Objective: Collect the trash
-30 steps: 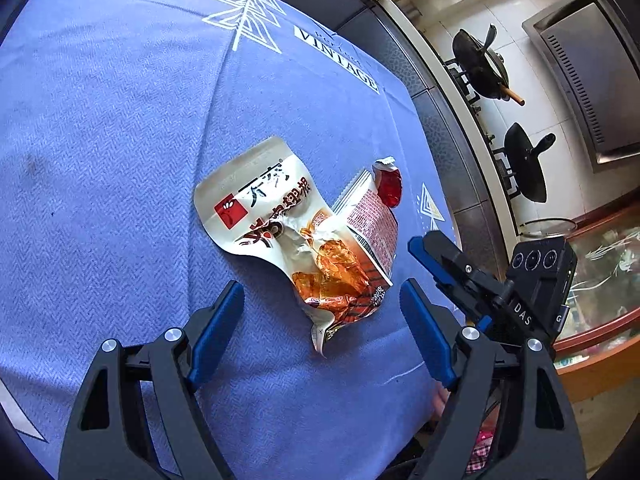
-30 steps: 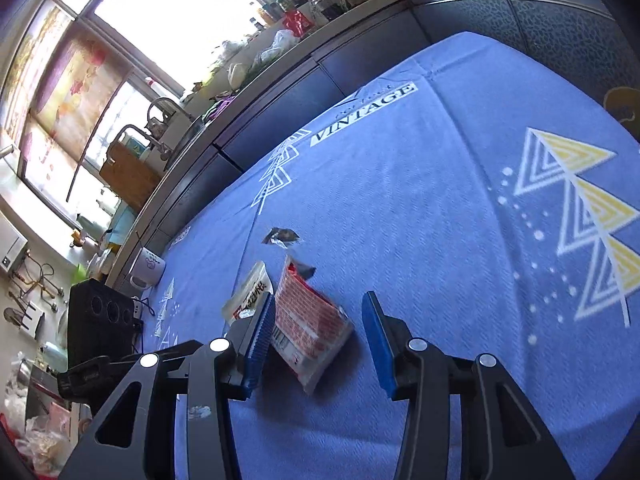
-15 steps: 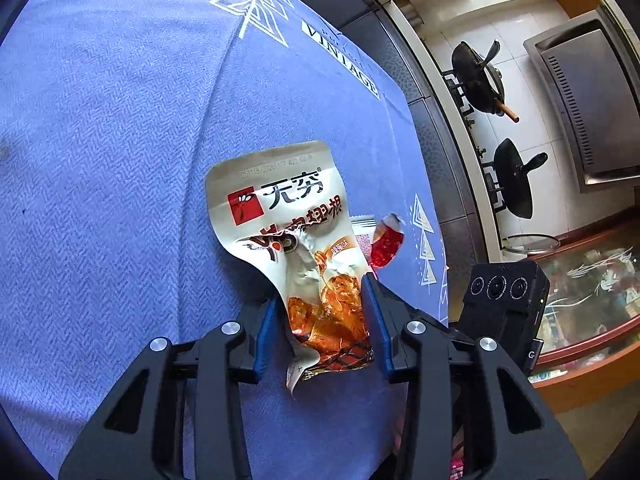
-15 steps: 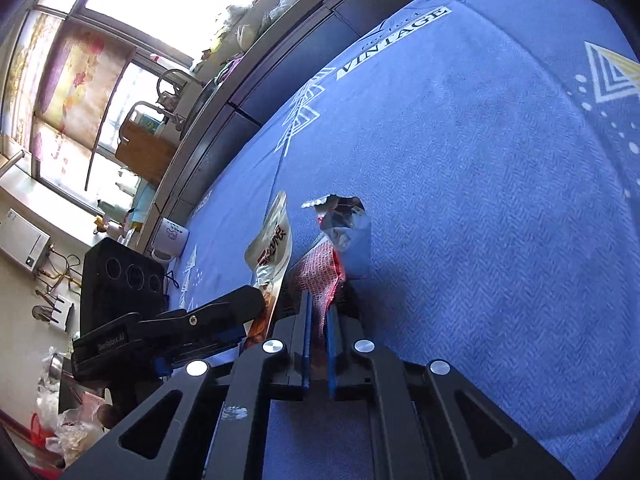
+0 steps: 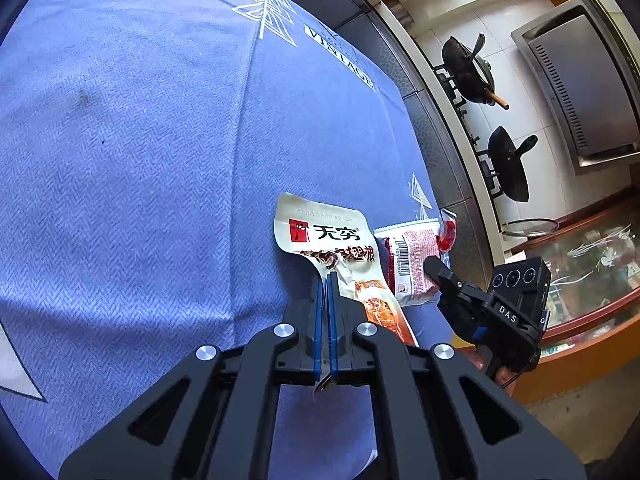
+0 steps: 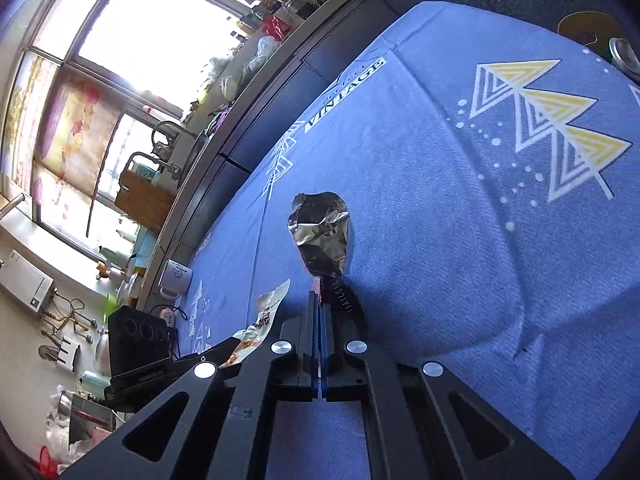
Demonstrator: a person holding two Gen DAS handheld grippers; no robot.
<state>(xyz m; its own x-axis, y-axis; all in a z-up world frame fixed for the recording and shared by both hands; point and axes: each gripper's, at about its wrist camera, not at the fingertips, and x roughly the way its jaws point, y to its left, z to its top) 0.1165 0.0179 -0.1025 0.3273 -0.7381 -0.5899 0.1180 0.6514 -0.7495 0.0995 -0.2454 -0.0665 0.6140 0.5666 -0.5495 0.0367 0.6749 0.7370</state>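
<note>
Blue patterned tablecloth (image 5: 140,160) carries a can (image 6: 624,58) at its edge.

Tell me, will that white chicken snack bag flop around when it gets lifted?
Probably yes. The white snack wrapper is thin, crinkled and torn open, so it will likely bend and dangle from the left gripper, which pinches just one edge. It looks empty, so it is probably very light. Its glossy film could slip.

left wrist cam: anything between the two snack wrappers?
Nothing. In the left wrist view the white snack wrapper and the red snack wrapper lie edge to edge, with only a sliver of blue tablecloth showing between them lower down.
</note>
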